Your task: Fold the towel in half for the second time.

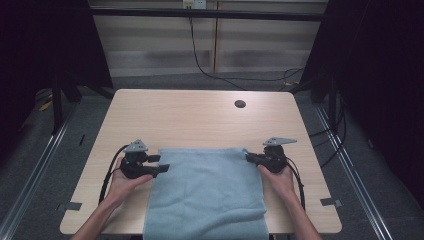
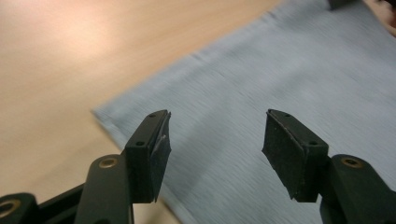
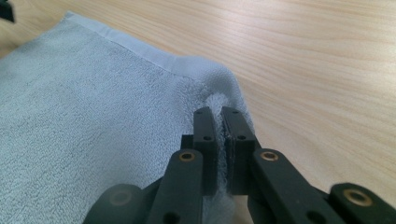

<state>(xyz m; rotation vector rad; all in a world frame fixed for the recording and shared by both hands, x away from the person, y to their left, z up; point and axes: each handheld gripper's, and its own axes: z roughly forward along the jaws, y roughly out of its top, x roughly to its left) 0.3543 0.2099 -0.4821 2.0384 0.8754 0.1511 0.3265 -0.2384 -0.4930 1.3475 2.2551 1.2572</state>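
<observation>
A light blue towel [image 1: 207, 192] lies flat on the wooden table [image 1: 200, 117] and hangs over its near edge. My left gripper [image 1: 159, 165] hovers at the towel's far left corner [image 2: 100, 113] with its jaws wide apart; nothing sits between the pads, and the cloth [image 2: 261, 74] lies below them. My right gripper [image 1: 250, 157] is shut on the towel's far right corner. In the right gripper view the cloth [image 3: 84, 121] bunches up between the two pads [image 3: 219, 122].
A round cable hole [image 1: 240, 104] sits in the table near its far right. Bare wood stretches beyond the towel and to both sides. Cables run across the grey floor behind the table, and dark curtains stand left and right.
</observation>
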